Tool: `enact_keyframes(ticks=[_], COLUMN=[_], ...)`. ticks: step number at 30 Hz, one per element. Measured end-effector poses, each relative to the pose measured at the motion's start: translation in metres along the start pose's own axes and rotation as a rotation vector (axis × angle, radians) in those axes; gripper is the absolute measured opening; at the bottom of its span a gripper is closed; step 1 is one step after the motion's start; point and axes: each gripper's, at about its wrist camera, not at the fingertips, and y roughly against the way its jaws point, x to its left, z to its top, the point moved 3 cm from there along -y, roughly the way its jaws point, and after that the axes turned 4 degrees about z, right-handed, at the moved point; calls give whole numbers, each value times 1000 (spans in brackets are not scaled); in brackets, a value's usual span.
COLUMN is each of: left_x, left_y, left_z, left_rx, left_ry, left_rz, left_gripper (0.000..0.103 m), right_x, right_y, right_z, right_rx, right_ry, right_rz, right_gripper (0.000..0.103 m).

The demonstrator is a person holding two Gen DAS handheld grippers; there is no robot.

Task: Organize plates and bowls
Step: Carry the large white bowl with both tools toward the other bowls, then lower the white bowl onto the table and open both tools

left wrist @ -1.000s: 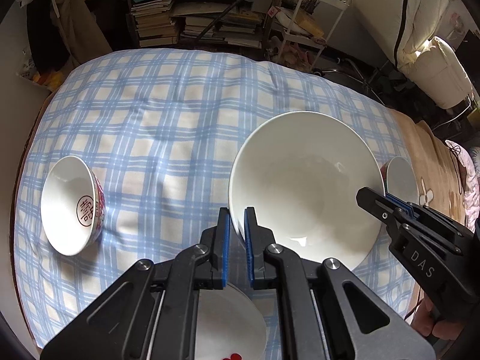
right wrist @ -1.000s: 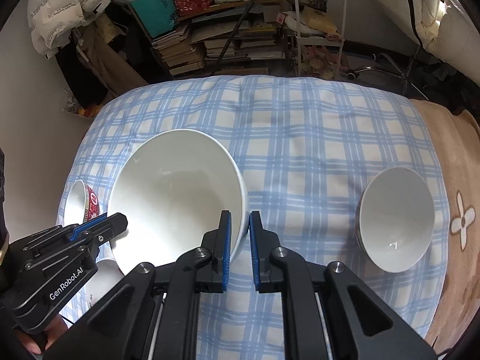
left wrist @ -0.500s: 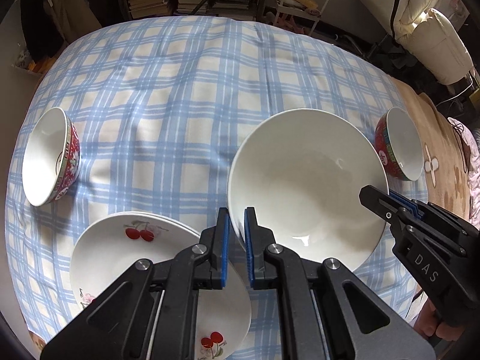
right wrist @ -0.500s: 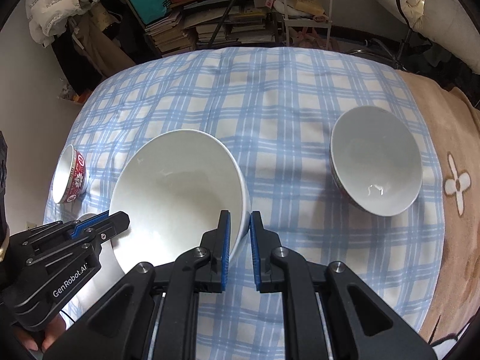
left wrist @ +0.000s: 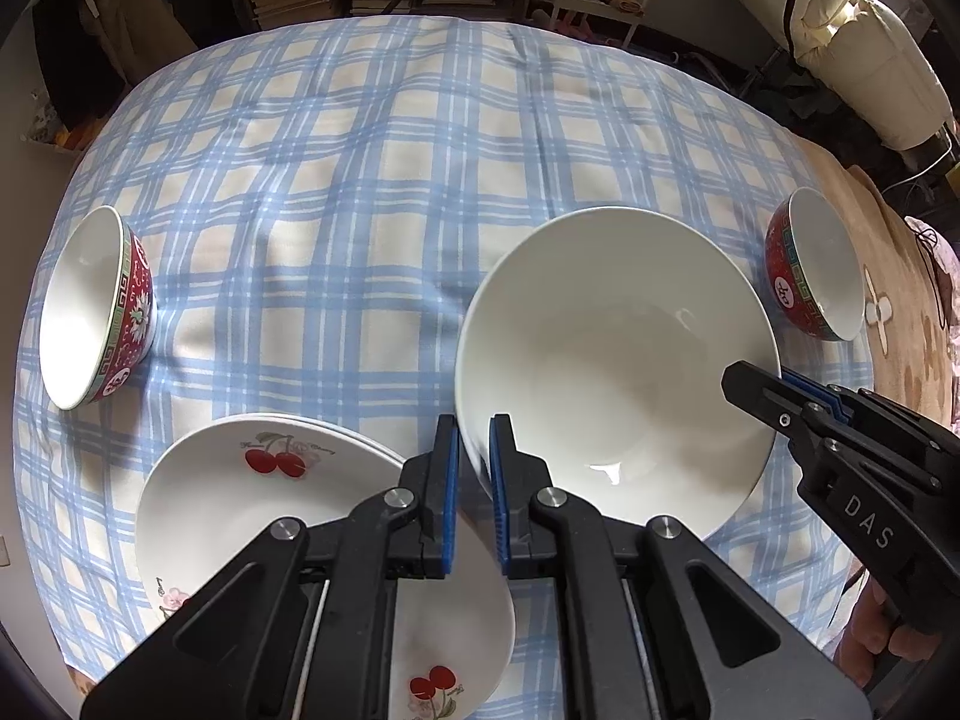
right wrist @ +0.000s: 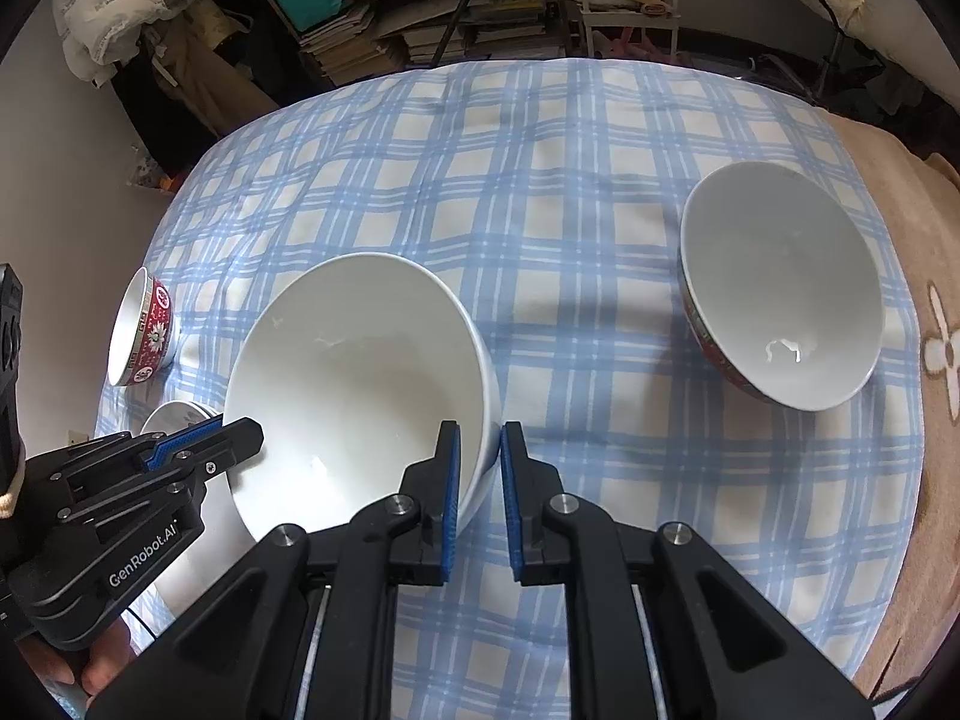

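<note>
Cluttered home room, stacked books (right wrist: pixel 384 42) on shelves, checked tablecloth (left wrist: pixel 384 180), white puffy jacket (right wrist: pixel 114 6)

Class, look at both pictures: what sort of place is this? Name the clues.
Probably a cluttered room in a home: a checked tablecloth with household bowls on it, stacked books on shelves behind, and a white padded coat hanging.

Large plain white bowl (left wrist: pixel 612 360): upright, empty, on the blue-checked cloth, clamped at two opposite rim points. Cherry-print plates (left wrist: pixel 252 498): white, stacked, just left of the large bowl. Left red-patterned bowl (left wrist: pixel 96 306): white inside, empty, near the cloth's left edge. Right red-patterned bowl (right wrist: pixel 780 288): same style, empty, well apart at the right edge.
</note>
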Motion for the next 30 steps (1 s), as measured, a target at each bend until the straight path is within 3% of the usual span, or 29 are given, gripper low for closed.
enact_keyframes(ticks=[7,14,17,19,23,26,28,30], left_x=[-6,-6,-12,-19,-38,-57,-69,-81], left_y=[11,29,39,46,57,63,65,67], left_z=[4,18,27,33,45,51,55,59], left_rx=[-25,-56,-80,-105,-163,-202,-217,-239], left_ry=[-34,-17,-14,-21,-42,-72,-91,-110], left_rz=[56,77,70,70,77,66,75,67], left_gripper=[11,16,19,25,44,56,72,84], right_x=[0,0,-4,-9,-28,-48,-63,-76], right_y=[3,24,39,50,74,86,92,94], right_z=[1,8,14,18,31,39,41,42], right_rx=[1,-51,-90,-123,-196,-239,-264,-281], right_ry=[2,21,38,46,9,-41,-78,-118], right_rz=[11,-7,-35,-51,-60,-66,-78,-87], right_gripper=[16,16,22,38,51,74,90,94])
